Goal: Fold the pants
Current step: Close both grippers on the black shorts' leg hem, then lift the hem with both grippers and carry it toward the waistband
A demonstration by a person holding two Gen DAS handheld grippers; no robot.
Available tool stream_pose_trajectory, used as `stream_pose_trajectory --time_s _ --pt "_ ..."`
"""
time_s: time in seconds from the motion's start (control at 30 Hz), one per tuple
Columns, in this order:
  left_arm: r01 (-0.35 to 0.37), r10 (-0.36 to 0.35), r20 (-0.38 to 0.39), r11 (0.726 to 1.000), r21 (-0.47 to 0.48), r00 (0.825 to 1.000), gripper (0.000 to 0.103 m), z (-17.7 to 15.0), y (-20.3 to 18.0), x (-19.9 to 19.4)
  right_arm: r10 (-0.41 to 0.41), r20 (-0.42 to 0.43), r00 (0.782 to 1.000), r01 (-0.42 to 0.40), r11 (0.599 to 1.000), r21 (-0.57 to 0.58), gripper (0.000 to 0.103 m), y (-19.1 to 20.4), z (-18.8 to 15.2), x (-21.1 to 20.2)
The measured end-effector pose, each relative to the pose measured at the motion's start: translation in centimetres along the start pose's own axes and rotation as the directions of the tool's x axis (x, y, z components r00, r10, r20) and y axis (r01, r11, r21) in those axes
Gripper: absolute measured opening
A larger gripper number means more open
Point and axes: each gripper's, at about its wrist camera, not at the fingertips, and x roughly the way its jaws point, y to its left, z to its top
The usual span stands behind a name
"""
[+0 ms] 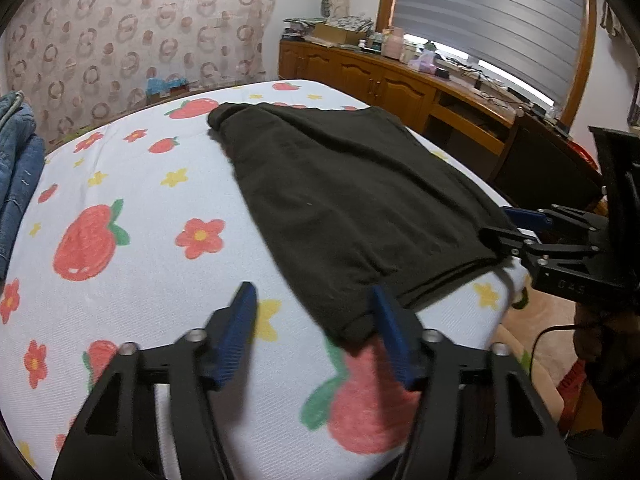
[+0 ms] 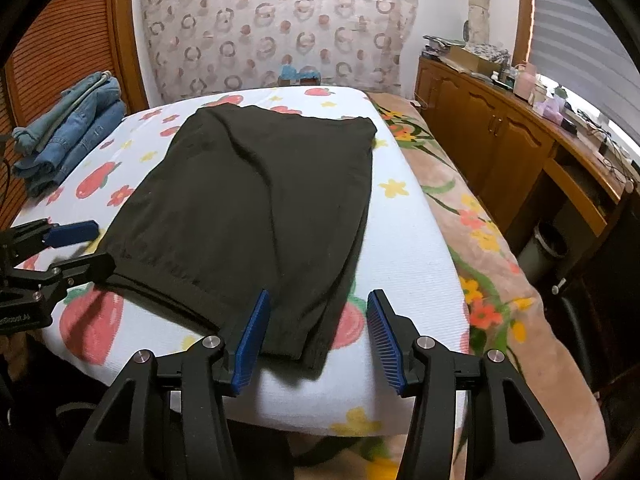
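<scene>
While I hold both tools at the near edge, the biggest thing before me is one bed (image 2: 420, 240), covered by one white cloth (image 1: 160, 240) printed with strawberries, red flowers and yellow stars; a second, pinkish floral blanket (image 2: 492, 248) shows along its right side. Behind it hangs one curtain (image 2: 280, 28) patterned with rings, and one long wooden cabinet (image 2: 500, 140) runs under the window on the right, its top crowded with small items I cannot count.

On the white cloth lies one pair of dark pants (image 2: 256, 200), folded flat, stretching from the near edge toward the far end. At the far left sits one heap of blue denim (image 2: 68, 132), well apart from the pants; I cannot tell how many garments are in it.

I have two grippers, each with two blue pads. My left gripper (image 1: 314, 324) stands about half open at the near left corner of the pants; its right pad touches the corner, but nothing is pinched. My right gripper (image 2: 316, 328) is also about half open, its pads straddling the near right corner, the left pad resting on the fabric and the right one over the bare cloth, not gripping.
</scene>
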Motion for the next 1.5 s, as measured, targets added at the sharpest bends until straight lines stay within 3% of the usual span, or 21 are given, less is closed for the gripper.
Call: stream_pose_trajectory --time_s 0.07,0.17,0.33,0.43,0.53,0.67,0.7,1.07,1.27,1.5 --pt "0.019 -0.019 -0.001 1.0 -0.001 1.0 0.044 -0.1 -0.3 -0.1 0.011 -0.006 1.0 -0.011 1.0 0.003 0.049 -0.2 -0.1 0.0" --pt "0.033 -0.033 -0.004 0.999 -0.012 0.999 0.038 -0.1 -0.6 -0.1 0.045 -0.014 0.999 -0.045 0.999 0.012 0.039 -0.5 0.0 0.0" --pt "0.048 -0.048 -0.012 0.999 -0.023 0.999 0.037 -0.1 -1.0 0.0 0.08 -0.007 0.997 -0.08 0.997 0.004 0.018 -0.1 0.0 0.1" --pt "0.055 -0.055 -0.013 0.998 -0.039 0.998 0.038 0.0 -0.9 0.2 0.098 -0.002 0.995 -0.098 0.995 0.015 0.011 -0.2 -0.1 0.2" --pt "0.046 -0.046 -0.01 0.998 -0.034 0.999 0.038 0.1 -1.1 0.4 0.122 0.006 0.993 -0.122 0.992 0.037 0.009 -0.5 -0.2 0.3" --pt "0.045 -0.045 0.0 0.999 0.005 0.999 0.014 0.1 -1.8 0.2 0.155 0.025 0.988 -0.156 0.986 0.056 0.008 -0.8 -0.4 0.2" --pt "0.042 -0.042 0.003 0.999 0.011 0.999 0.012 0.2 -1.9 0.1 0.164 0.031 0.986 -0.166 0.984 0.06 0.008 -0.8 -0.4 0.1" --pt "0.073 -0.072 0.177 0.997 -0.002 0.982 0.009 3.5 -0.9 -6.1 0.21 0.158 0.965 -0.212 0.977 0.001 0.007 -0.7 2.7 -4.1" --pt "0.059 -0.059 0.288 0.998 0.008 0.956 0.009 6.4 0.0 -11.1 0.246 0.252 0.936 -0.24 0.969 -0.055 0.007 0.0 5.9 -7.8" --pt "-0.003 -0.007 0.419 1.0 0.023 0.908 0.009 9.4 1.1 -17.4 0.308 0.358 0.881 -0.275 0.951 -0.141 0.007 1.6 9.5 -13.2"
